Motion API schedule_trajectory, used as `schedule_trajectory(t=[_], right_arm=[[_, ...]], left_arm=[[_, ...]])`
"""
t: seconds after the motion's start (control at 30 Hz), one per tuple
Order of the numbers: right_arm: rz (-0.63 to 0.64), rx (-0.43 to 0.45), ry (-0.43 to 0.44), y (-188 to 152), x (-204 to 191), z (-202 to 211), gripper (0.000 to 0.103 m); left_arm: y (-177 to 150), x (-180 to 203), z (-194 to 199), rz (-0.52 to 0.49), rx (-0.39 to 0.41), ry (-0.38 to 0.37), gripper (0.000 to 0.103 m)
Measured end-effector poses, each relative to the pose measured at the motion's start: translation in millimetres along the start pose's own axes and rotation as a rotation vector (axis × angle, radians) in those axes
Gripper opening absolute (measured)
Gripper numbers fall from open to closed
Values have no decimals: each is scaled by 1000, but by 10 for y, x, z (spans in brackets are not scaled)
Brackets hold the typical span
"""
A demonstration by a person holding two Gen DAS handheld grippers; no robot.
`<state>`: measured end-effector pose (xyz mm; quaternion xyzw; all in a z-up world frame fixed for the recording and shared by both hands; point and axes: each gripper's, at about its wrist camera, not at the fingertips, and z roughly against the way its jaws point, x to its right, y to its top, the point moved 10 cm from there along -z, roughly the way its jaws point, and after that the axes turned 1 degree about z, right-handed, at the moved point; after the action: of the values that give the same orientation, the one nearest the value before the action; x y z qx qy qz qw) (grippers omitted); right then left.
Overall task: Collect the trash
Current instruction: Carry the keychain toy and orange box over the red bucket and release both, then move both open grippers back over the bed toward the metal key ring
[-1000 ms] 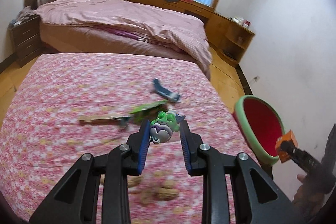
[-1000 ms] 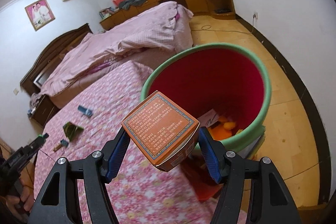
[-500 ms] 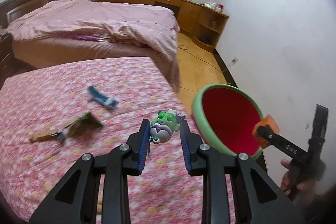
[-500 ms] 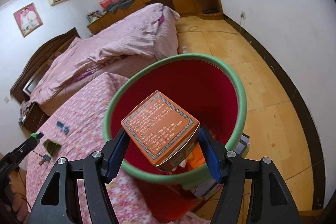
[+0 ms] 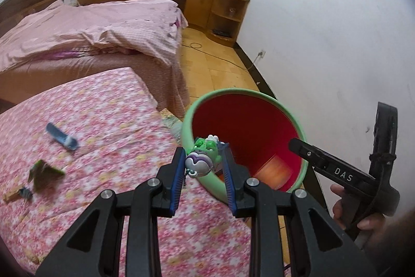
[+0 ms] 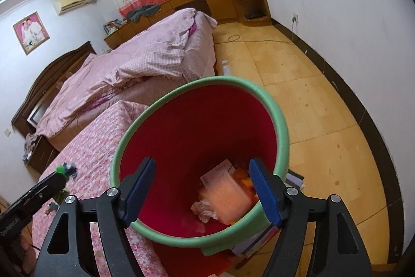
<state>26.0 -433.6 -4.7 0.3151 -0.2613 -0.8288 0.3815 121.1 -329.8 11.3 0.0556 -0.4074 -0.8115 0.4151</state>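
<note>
My left gripper [image 5: 203, 160] is shut on a green and purple toy [image 5: 203, 156] and holds it at the near rim of the red bin with a green rim [image 5: 186, 121]. My right gripper [image 6: 203, 181] is open and empty above the bin's mouth [image 6: 282, 131]. The orange box [image 6: 228, 199] is blurred inside the bin, above other trash; it also shows in the left wrist view [image 5: 273, 171]. On the pink floral cloth [image 5: 103, 121] lie a blue wrapper [image 5: 61, 136], a green wrapper [image 5: 42, 173] and a small piece at the left edge [image 5: 16, 194].
The bin stands off the right end of the floral surface, with books [image 6: 259, 238] under it. A bed with a pink quilt [image 5: 90, 27] lies behind. Wooden cabinets [image 5: 223, 14] line the far wall. A white wall [image 5: 324, 30] and wooden floor [image 6: 311, 95] are to the right.
My right gripper has opened and dropped the orange box into the bin. My left gripper has carried the toy rightward to the bin's rim.
</note>
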Motion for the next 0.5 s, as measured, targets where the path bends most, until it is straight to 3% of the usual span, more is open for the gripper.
schedule_trajectory(t=[0.4, 0.5], right_arm=[[-124, 49, -9, 1, 344, 194, 76], [-135, 53, -12, -4, 398, 229, 76]], left_arm=[[-61, 432, -478, -88, -71, -107, 29], [-110, 490, -544, -106, -89, -105, 42]])
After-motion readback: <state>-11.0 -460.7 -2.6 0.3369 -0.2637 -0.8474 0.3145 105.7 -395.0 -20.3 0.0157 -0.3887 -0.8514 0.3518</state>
